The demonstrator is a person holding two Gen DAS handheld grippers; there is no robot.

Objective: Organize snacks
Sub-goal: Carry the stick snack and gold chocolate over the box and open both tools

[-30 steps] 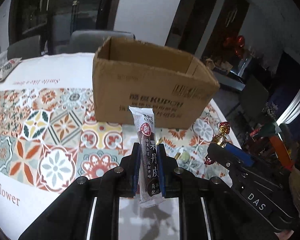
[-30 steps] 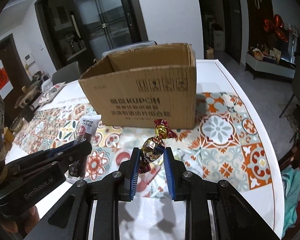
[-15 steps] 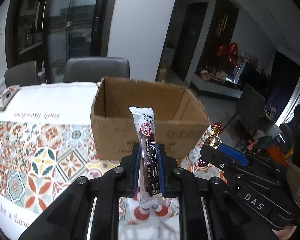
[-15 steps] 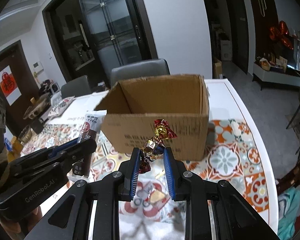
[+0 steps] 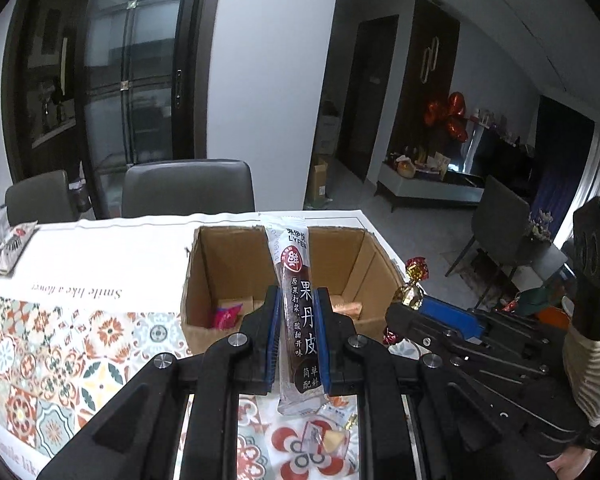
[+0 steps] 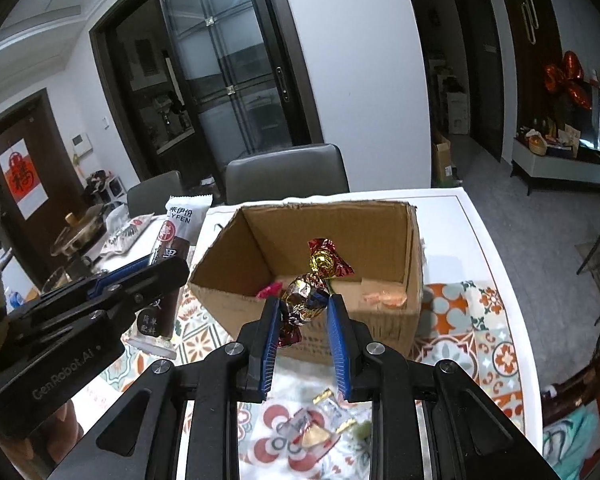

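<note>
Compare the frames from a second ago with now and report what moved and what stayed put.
Both grippers rose and came closer to the cardboard box, so its inside now shows, with a few snacks on its floor. The left gripper keeps its jaws shut on the fruit leather bar; the right gripper keeps its jaws on the foil candy. Nothing was released. The box and the loose candies on the tablecloth stayed put.

A home dining room: tiled tablecloth (image 5: 60, 364), chairs (image 5: 188, 188), glass doors (image 6: 236, 80).

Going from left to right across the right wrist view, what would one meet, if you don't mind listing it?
Left gripper → fruit leather bar → cardboard box → patterned tablecloth.
</note>
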